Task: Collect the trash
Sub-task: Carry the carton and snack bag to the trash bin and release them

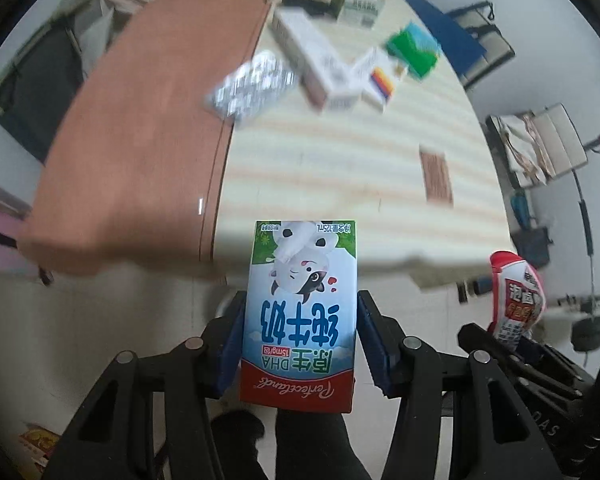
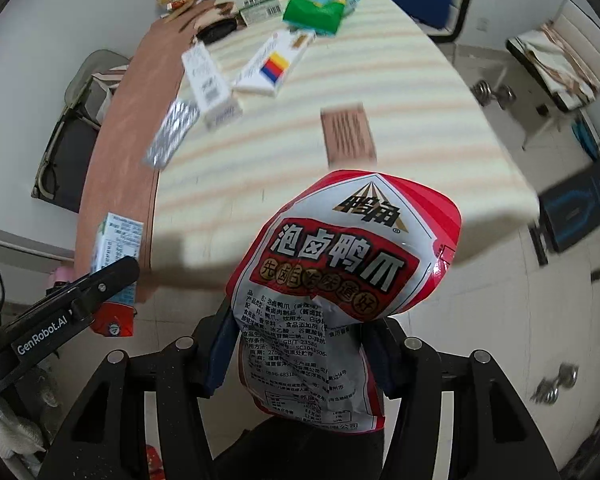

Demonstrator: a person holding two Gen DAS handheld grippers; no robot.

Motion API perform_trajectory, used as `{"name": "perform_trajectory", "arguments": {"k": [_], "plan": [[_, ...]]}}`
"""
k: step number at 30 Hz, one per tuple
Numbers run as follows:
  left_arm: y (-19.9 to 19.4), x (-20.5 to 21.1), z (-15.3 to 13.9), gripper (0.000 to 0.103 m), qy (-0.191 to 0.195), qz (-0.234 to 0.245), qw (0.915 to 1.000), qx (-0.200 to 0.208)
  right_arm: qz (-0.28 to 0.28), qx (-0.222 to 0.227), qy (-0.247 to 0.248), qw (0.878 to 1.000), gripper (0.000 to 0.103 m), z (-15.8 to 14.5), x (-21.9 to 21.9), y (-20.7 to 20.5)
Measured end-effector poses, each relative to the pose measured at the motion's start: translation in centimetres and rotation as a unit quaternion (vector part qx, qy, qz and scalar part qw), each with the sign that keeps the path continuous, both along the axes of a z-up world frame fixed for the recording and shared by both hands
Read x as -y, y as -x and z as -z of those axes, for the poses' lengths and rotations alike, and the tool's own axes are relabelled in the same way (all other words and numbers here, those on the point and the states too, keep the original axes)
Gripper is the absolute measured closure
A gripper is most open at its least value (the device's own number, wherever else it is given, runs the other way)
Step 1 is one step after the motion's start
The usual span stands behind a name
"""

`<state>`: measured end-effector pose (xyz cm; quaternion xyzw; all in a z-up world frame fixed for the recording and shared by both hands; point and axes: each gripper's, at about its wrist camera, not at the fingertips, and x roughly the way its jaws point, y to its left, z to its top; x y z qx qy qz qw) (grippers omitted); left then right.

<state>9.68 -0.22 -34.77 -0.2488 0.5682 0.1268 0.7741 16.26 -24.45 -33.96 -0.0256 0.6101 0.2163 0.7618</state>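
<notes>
My left gripper (image 1: 298, 340) is shut on a blue and white milk carton (image 1: 300, 312) with a cartoon cow, held off the near edge of the table (image 1: 340, 168). My right gripper (image 2: 300, 356) is shut on a red and white snack bag (image 2: 340, 264), also held off the near table edge. The snack bag shows in the left wrist view (image 1: 518, 304) at the right. The milk carton (image 2: 118, 248) and the left gripper's finger (image 2: 100, 284) show in the right wrist view at the left.
On the table lie a silver blister pack (image 1: 252, 88), a long white box (image 1: 312, 60), a white box with coloured stripes (image 2: 270, 66), a green packet (image 2: 312, 14), a brown card (image 2: 348, 134) and more boxes at the far end. Chairs stand around the table.
</notes>
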Motion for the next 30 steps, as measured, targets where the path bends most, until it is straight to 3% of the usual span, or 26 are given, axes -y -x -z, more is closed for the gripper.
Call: {"name": "perform_trajectory", "arguments": {"k": [8, 13, 16, 18, 20, 22, 24, 25, 28, 30], "plan": [[4.0, -1.1, 9.8, 0.054, 0.120, -0.015, 0.9900, -0.073, 0.036, -0.076, 0.023, 0.996, 0.045, 9.6, 0.8, 5.1], [3.2, -1.8, 16.4, 0.053, 0.140, -0.025, 0.9853, -0.094, 0.042, -0.115, 0.024, 0.992, 0.044, 17.8, 0.6, 5.1], [2.3, -1.8, 21.3, 0.049, 0.121, -0.013, 0.9866, -0.109, 0.052, -0.146, 0.011, 0.988, 0.043, 24.5, 0.8, 4.4], [2.0, -2.0, 24.4, 0.019, 0.108, -0.009, 0.9872, -0.117, 0.055, -0.168, 0.000, 0.984, 0.040, 28.7, 0.9, 3.9], [2.3, -2.5, 27.4, 0.010, 0.087, -0.008, 0.9881, -0.126, 0.063, -0.196, -0.014, 0.978, 0.038, 33.3, 1.0, 3.6], [2.7, -2.9, 30.0, 0.010, 0.075, -0.012, 0.9883, -0.132, 0.068, -0.211, -0.015, 0.975, 0.034, 36.8, 0.8, 3.4], [3.3, -3.4, 32.0, 0.010, 0.055, -0.018, 0.9884, -0.140, 0.065, -0.213, -0.008, 0.975, 0.019, 39.3, 0.6, 3.3], [3.6, -3.6, 32.7, 0.010, 0.041, -0.021, 0.9885, -0.144, 0.064, -0.211, 0.000, 0.975, 0.019, 40.4, 0.6, 3.4], [4.6, -4.0, 34.3, 0.010, -0.001, -0.028, 0.9869, -0.159, 0.059, -0.208, 0.023, 0.976, 0.007, 42.2, 0.3, 4.0], [5.3, -4.2, 34.3, 0.009, -0.008, -0.025, 0.9859, -0.165, 0.049, -0.198, 0.044, 0.978, 0.003, 42.5, -0.1, 4.4]]}}
